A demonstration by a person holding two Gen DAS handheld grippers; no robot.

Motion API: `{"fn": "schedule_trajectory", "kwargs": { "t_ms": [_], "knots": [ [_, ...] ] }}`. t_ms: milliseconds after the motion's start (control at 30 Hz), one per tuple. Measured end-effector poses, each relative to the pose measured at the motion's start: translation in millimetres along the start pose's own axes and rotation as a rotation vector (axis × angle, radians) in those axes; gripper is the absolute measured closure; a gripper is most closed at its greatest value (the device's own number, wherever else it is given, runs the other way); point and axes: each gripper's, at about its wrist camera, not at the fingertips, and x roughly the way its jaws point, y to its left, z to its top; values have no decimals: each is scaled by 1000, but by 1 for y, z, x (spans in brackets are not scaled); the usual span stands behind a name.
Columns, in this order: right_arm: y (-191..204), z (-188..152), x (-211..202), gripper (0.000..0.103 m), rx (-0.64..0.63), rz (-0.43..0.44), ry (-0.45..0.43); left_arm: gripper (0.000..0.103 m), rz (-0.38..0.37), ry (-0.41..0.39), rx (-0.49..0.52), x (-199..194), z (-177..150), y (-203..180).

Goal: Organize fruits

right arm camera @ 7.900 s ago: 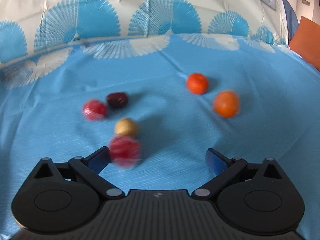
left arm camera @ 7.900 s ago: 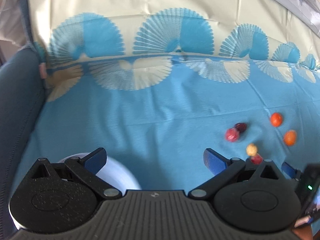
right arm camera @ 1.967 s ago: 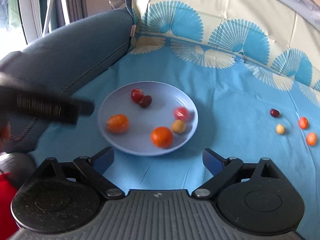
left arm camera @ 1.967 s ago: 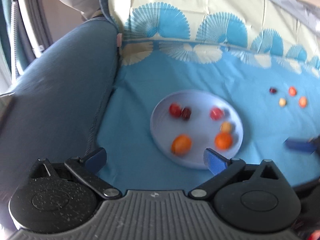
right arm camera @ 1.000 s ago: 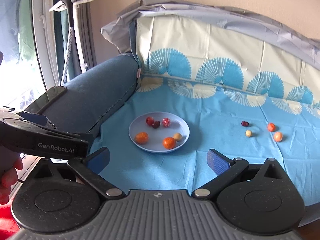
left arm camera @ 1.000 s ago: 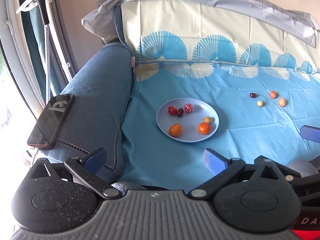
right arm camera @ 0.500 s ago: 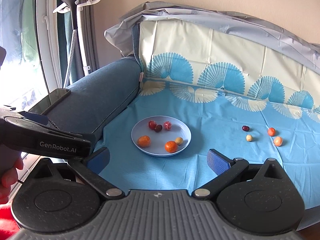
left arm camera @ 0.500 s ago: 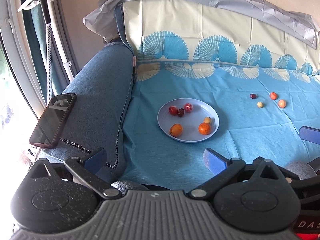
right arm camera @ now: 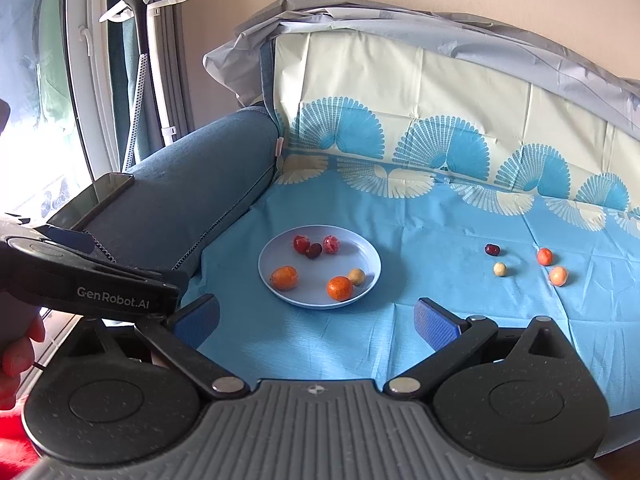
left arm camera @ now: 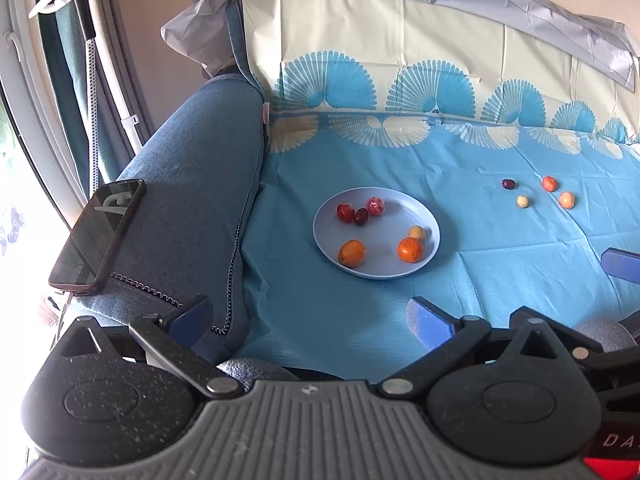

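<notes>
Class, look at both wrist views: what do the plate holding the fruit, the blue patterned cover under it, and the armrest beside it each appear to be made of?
Plate: probably plastic, with a matte, even pale-blue surface and thin rim.
Cover: likely thin plastic or vinyl sheeting, with sharp fold creases and a slight sheen.
Armrest: woven upholstery fabric, denim-like blue, with visible seam stitching.

Daylight pours in from the window (left arm camera: 16, 216) on the left, so strong that the glass blows out to pure white in both views. The blue cloth (right arm camera: 440, 220) is evenly bright, and the plate (right arm camera: 368, 276) casts a soft shadow to its right. The phone (left arm camera: 96, 232) screen carries a pale reflection. Both pictures are sharp, with no motion blur. Fisheye bending curves the window frame and sofa back, and the corners fall dark
</notes>
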Motion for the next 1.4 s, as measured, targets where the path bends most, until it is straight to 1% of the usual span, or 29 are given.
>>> {"fn": "schedule_trajectory", "kwargs": {
  "t_ms": [200,400,567,733,900,1033,1067,1133,1167,1267,1400],
  "knots": [
    [-11,-1,3,1,25,-16,-7,0,-2,15,15,6,4,-9],
    [-36,-2,5,1,61,-52,-29,0,-23,19,39,16,19,-32],
    [-75,0,10,1,99,-123,-63,0,-79,10,49,33,41,-63],
    [-135,3,22,1,179,-213,-73,0,-164,9,43,62,69,-109],
    [-208,4,45,1,269,-308,-76,0,-251,25,13,111,96,-169],
    [-273,2,84,1,368,-372,-51,0,-306,81,-15,169,113,-221],
    [-290,0,96,1,395,-382,-39,0,-300,96,-18,186,116,-235],
    [-321,-4,123,1,451,-411,-11,0,-262,117,-7,217,121,-262],
    [-335,-7,136,1,470,-421,3,0,-261,125,-2,233,123,-274],
    [-368,-15,175,1,484,-444,46,0,-300,169,13,275,129,-304],
    [-400,-23,228,1,410,-441,103,0,-326,200,37,319,130,-333]
  ]
}}
